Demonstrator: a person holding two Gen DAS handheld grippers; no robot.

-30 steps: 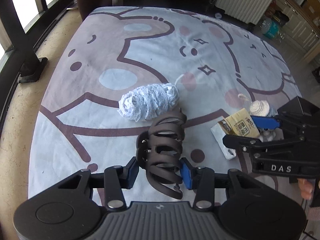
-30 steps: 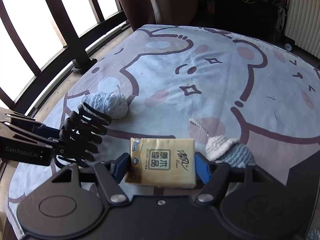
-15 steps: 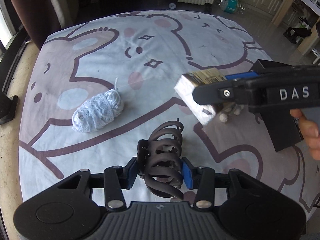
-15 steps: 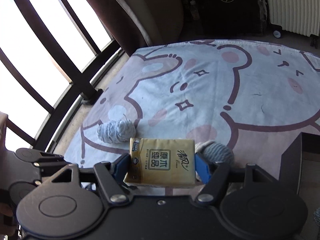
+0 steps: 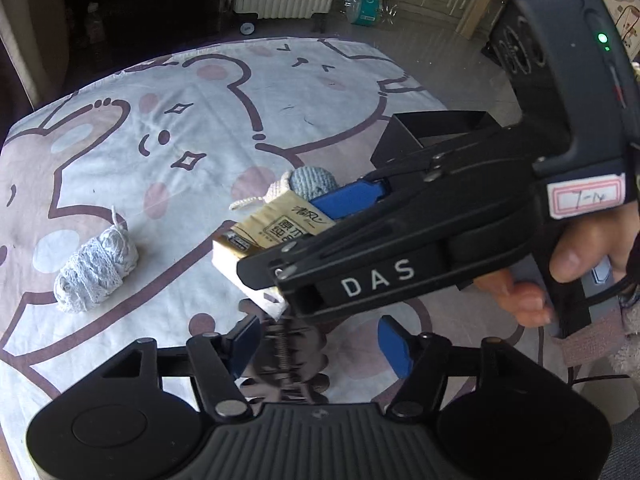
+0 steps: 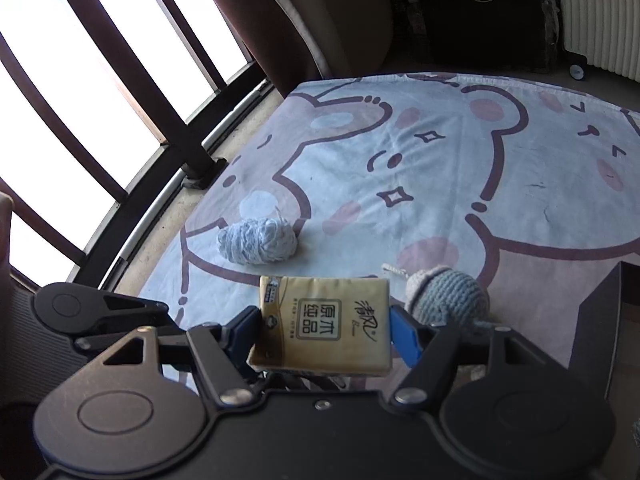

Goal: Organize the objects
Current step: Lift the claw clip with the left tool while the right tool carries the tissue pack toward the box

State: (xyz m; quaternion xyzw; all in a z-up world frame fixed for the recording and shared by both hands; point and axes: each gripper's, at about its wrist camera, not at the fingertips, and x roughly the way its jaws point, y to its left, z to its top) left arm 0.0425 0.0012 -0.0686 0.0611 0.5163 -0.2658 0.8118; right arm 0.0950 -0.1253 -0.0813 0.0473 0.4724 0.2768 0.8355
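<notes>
Left gripper (image 5: 320, 344) jaws opening, blurred hair clip (image 5: 286, 360) slipping free between them. Right gripper (image 6: 324, 330) clamped on tissue pack (image 6: 324, 320), above blanket (image 6: 440, 184); carry level toward black box (image 5: 432, 128).

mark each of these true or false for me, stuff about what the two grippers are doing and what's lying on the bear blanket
1. The right gripper clamps a tissue pack. True.
2. The hair claw is squeezed tight in the left gripper. False: its jaws are opening and the blurred claw sits loose between them.
3. The yarn bundle lies on the blanket. True.
4. The crocheted toy is held in a gripper. False: it lies on the blanket.
</notes>
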